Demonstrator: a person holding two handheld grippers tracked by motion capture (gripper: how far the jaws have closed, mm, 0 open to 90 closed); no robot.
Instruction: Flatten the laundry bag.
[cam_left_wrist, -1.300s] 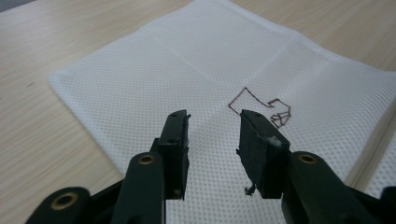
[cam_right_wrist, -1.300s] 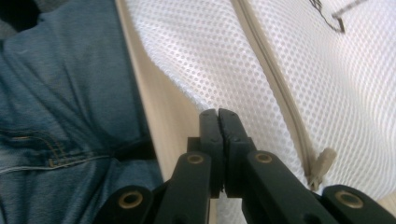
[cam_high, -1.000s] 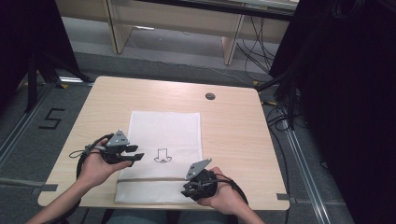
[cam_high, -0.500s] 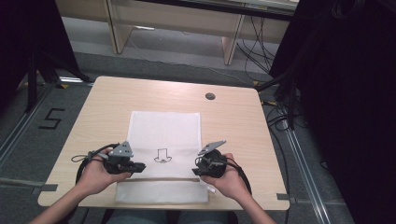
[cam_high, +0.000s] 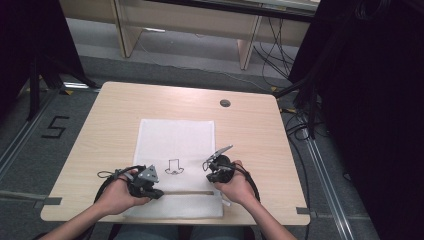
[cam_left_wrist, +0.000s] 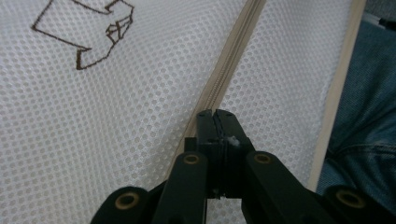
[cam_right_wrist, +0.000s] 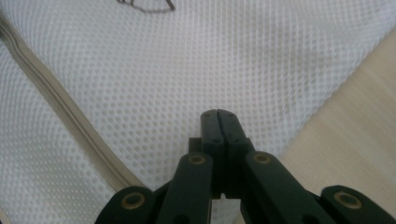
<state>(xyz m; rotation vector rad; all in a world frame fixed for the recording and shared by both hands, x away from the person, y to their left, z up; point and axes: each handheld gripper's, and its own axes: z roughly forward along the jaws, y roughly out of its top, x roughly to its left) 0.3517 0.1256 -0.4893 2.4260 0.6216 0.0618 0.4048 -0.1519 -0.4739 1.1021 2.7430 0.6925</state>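
White mesh bag lies flat on the desk, near edge by the person, brown outline print at its middle. Beige zipper runs across the near part.

Left hand-held gripper: jaws have just been closing and are now pressed together at the zipper's left end. In the left gripper view the tips sit right on the zipper line; whether they actually pinch it, can't tell.

Right hand-held gripper: jaws also just closed, pressed together, tips down on the mesh near the bag's right edge, zipper off to the side. Fabric caught or not – can't tell.
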